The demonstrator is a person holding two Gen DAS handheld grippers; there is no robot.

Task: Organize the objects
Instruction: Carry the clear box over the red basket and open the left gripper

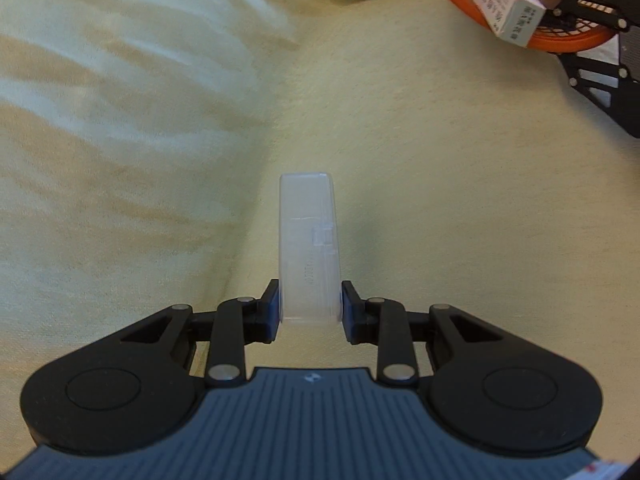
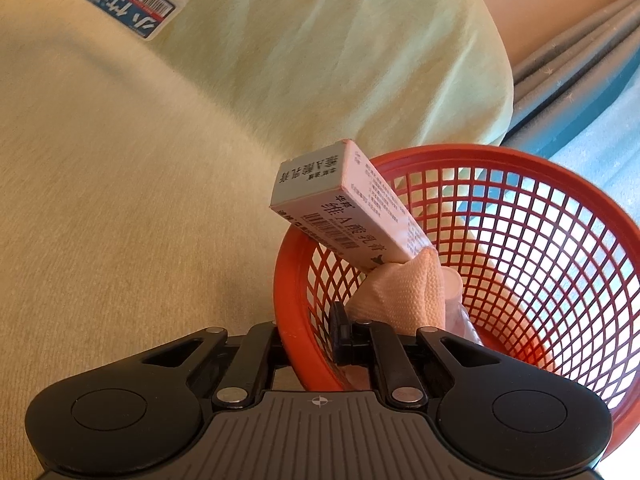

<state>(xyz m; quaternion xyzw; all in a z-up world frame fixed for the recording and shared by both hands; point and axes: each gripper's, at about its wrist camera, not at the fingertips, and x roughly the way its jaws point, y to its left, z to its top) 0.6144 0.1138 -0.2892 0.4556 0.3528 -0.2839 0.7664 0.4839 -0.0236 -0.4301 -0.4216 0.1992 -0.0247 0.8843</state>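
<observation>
The translucent plastic case (image 1: 310, 248) stands in the lower centre of the left wrist view, clamped between the 2 pads of the left gripper (image 1: 310, 306) above the pale green cover (image 1: 440, 200). In the upper right corner is the orange basket (image 1: 568, 38) — a white carton (image 1: 504, 4) leans over its rim. In the right wrist view the right gripper (image 2: 316, 340) is closed on the basket's near rim, at lower centre — a peach cloth (image 2: 404, 292) lies inside.
</observation>
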